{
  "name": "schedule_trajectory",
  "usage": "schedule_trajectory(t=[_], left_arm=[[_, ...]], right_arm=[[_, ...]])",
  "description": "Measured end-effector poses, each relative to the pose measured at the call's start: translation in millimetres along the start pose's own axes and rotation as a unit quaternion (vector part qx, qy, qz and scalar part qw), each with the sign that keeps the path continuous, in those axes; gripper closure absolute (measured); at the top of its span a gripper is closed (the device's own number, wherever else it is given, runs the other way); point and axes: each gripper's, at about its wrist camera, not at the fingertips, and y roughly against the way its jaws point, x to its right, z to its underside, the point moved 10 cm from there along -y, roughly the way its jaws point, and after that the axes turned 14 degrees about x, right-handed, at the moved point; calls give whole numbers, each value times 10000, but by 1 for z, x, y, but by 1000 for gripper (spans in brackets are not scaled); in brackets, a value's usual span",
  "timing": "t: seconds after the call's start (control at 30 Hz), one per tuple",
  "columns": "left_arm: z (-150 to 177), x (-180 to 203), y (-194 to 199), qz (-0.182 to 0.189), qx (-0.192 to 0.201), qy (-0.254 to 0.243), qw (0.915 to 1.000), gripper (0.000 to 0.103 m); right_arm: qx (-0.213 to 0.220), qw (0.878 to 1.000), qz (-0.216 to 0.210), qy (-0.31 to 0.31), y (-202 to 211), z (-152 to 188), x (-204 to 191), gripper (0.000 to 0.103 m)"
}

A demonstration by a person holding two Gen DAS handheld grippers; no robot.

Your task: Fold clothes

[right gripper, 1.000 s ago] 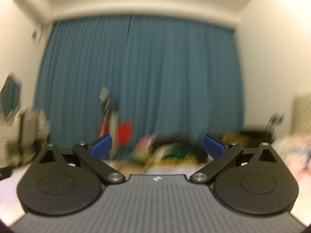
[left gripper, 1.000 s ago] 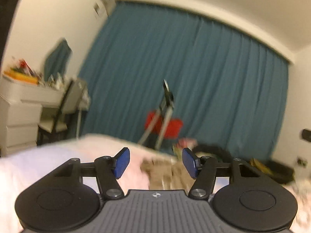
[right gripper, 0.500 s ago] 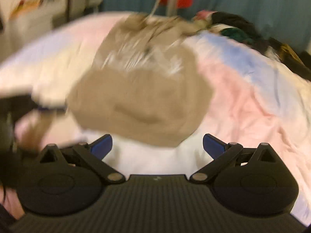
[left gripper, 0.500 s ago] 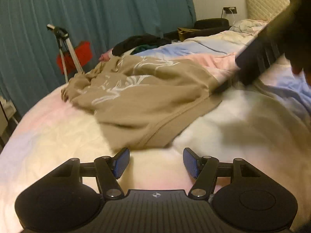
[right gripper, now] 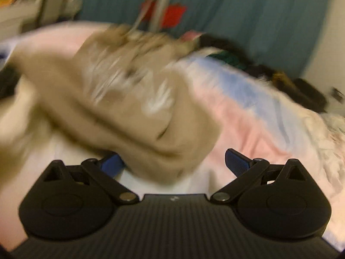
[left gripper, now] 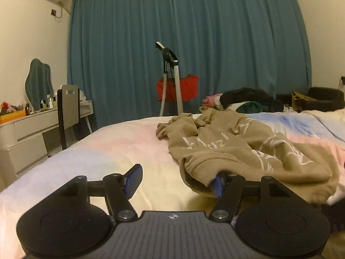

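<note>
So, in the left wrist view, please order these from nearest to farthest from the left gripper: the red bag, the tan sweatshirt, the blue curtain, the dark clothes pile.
From the left gripper, which is open:
1. Tan sweatshirt: its hem drapes over the right finger.
2. Dark clothes pile: far side of the bed, right.
3. Red bag: beyond the bed, centre.
4. Blue curtain: back wall.

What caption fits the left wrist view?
Open left gripper at the hem of a crumpled tan sweatshirt on a pastel bedspread.

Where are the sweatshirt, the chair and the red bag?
sweatshirt (left gripper: 248,151), left wrist view, printed chest area.
chair (left gripper: 69,105), left wrist view, grey backrest.
red bag (left gripper: 187,88), left wrist view, front side.
</note>
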Motion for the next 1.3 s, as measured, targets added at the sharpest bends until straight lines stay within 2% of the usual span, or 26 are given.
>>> schedule_trajectory(t=[0.07, 0.13, 0.23, 0.3, 0.4, 0.5, 0.57, 0.6, 0.73, 0.83, 0.93, 1.03, 1.1, 1.3], left_arm=[[2, 0, 1, 9, -23, 15, 10000, 35], [1, 1, 2, -18, -58, -7, 10000, 31], [6, 9, -14, -111, -91, -61, 9999, 31], [14, 10, -32, -393, -277, -83, 9988, 32], [25, 1, -53, -798, -636, 385, 9940, 32], [21, -16, -60, -1086, -642, 859, 9883, 32], [9, -31, -61, -1132, -482, 1293, 9839, 32], [-1, -34, -60, -1116, -336, 1408, 9832, 31], [-54, -46, -48, -1114, 312, 1667, 9792, 31], [-100, -57, -32, -1184, 817, 1744, 9741, 31], [-147, -68, -14, -1252, 1320, 1817, 9664, 32], [-193, -79, 4, -1315, 1820, 1884, 9561, 30], [-215, -89, 28, -1347, 2010, 1887, 9517, 30], [-279, -119, 103, -1436, 2547, 1885, 9375, 30]], right_arm=[[460, 9952, 367, -778, 3, -17, 21, 2], [1009, 9814, 653, -1495, 11, -35, 44, 1], [1410, 9707, 865, -1741, 15, -47, 57, 1], [949, 9803, 1006, -1409, -1, -32, 53, 1], [19, 9863, 1162, -1169, -21, 6, 53, 2], [-725, 9795, 1309, -1346, -28, 37, 59, 2], [-762, 9722, 1433, -1685, -23, 37, 72, 2], [-641, 9689, 1514, -1847, -19, 31, 79, 2], [655, 9549, 1797, -2272, 2, -27, 104, 2], [1696, 9453, 1866, -2068, 24, -87, 119, 2], [2418, 9328, 1897, -1881, 46, -143, 134, 2], [2862, 9218, 1787, -1908, 73, -197, 149, 2], [3062, 9164, 1678, -1956, 94, -225, 158, 2], [3433, 9099, 1483, -1795, 162, -269, 173, 2]])
